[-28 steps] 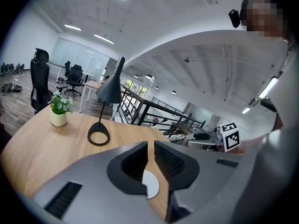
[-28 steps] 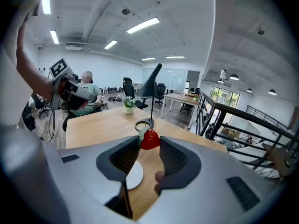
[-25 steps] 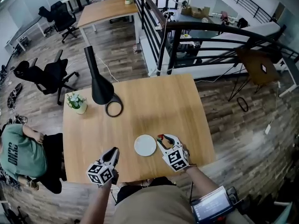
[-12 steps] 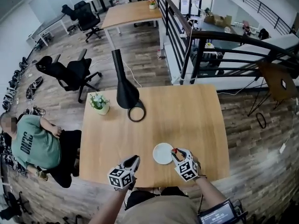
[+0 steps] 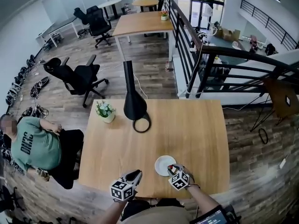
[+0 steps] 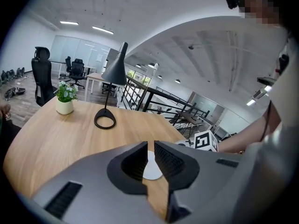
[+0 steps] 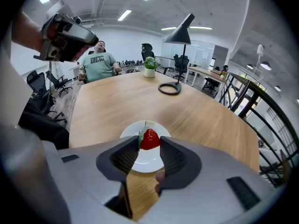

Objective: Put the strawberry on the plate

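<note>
A red strawberry (image 7: 150,139) with a green top sits between the tips of my right gripper (image 7: 150,143), which is shut on it. Directly under it lies a small white plate (image 7: 129,130); whether the berry touches the plate I cannot tell. In the head view the plate (image 5: 162,165) lies near the table's front edge, with the right gripper (image 5: 174,167) at its right rim. My left gripper (image 5: 135,174) hovers to the plate's left, shut with only a thin slit and holding nothing. Through that slit in the left gripper view (image 6: 151,148) the plate (image 6: 152,170) shows.
On the wooden table (image 5: 187,125), a black cone lamp (image 5: 134,104) with a ring base (image 5: 141,123) and a small potted plant (image 5: 106,111) stand at the far left. A person in a green shirt (image 5: 32,146) sits left of the table. A black railing (image 5: 196,55) runs behind.
My right gripper has come down with the strawberry over the plate's right side. The left gripper has sunk a little. The head camera now looks further ahead.
</note>
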